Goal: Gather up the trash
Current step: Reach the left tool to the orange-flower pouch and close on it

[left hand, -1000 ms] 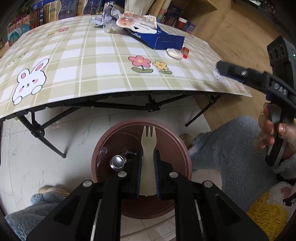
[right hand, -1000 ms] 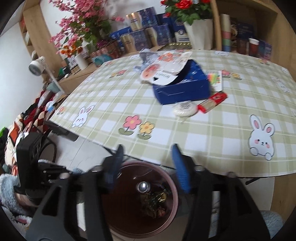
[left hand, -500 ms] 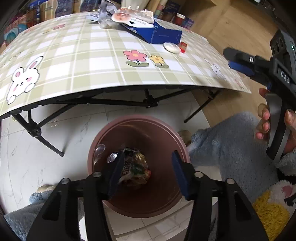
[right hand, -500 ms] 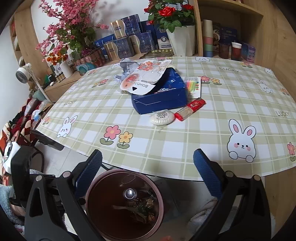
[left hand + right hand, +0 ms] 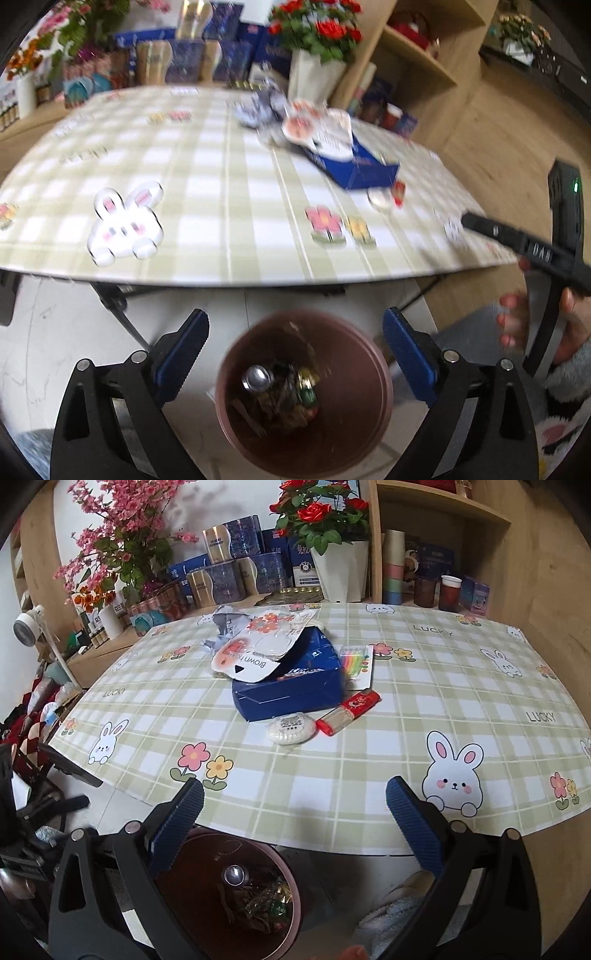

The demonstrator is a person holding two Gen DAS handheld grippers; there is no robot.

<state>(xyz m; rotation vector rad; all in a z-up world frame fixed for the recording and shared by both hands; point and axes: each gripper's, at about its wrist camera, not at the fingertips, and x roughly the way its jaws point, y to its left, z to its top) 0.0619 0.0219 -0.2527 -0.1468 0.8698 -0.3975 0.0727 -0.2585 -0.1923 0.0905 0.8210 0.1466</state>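
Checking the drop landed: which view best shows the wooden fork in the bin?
The left wrist view: it looks straight down into the brown bin, where the wooden fork lies beside the wrappers. The right wrist view shows only part of the bin; no fork is discernible.

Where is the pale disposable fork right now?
In the left wrist view, the fork lies inside the brown bin on the floor, at its lower left, beside the metal can.

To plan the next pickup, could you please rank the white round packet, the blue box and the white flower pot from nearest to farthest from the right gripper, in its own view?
1. White round packet, table middle, nearest.
2. Blue box, just behind it.
3. White flower pot, beyond the table's far edge.
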